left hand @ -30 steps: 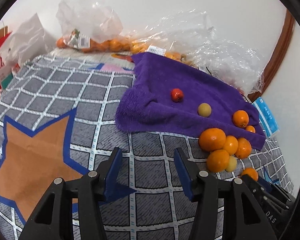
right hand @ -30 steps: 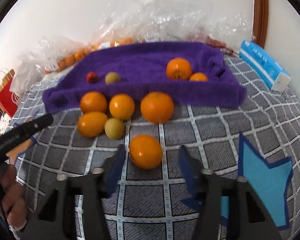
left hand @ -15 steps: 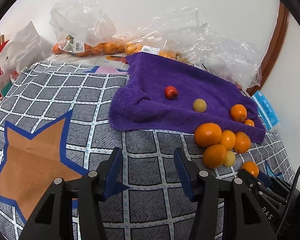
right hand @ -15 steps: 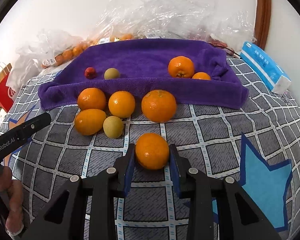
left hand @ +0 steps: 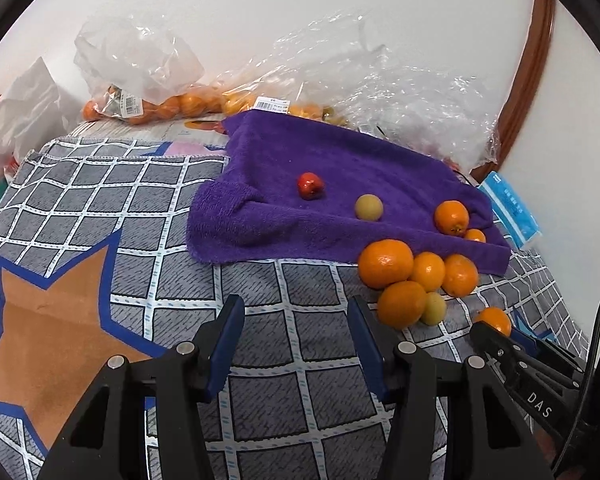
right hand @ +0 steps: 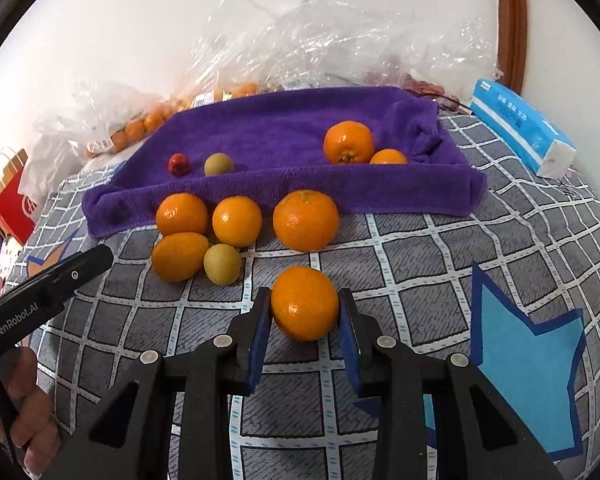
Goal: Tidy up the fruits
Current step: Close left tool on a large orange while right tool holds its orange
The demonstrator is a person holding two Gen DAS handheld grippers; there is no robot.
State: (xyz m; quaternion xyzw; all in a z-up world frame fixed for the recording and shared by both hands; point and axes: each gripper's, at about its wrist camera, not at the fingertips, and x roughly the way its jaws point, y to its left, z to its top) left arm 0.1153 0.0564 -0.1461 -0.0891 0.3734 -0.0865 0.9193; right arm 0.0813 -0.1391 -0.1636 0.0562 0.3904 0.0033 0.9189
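The orange [right hand: 304, 303] sits clamped between the right gripper's [right hand: 305, 312] fingers [right hand: 260, 332].

blue tissue pack [right hand: 520, 128] and red paper bag [right hand: 14, 200] on checked cloth [right hand: 440, 248]

A grey checked cover [right hand: 440, 248] with star patches carries everything. A purple towel [right hand: 284, 132] lies on it. Just in front of the towel rest four oranges [right hand: 306, 220] and a yellow-green fruit [right hand: 222, 264]. Right of the towel lies a blue packet [right hand: 520, 128].
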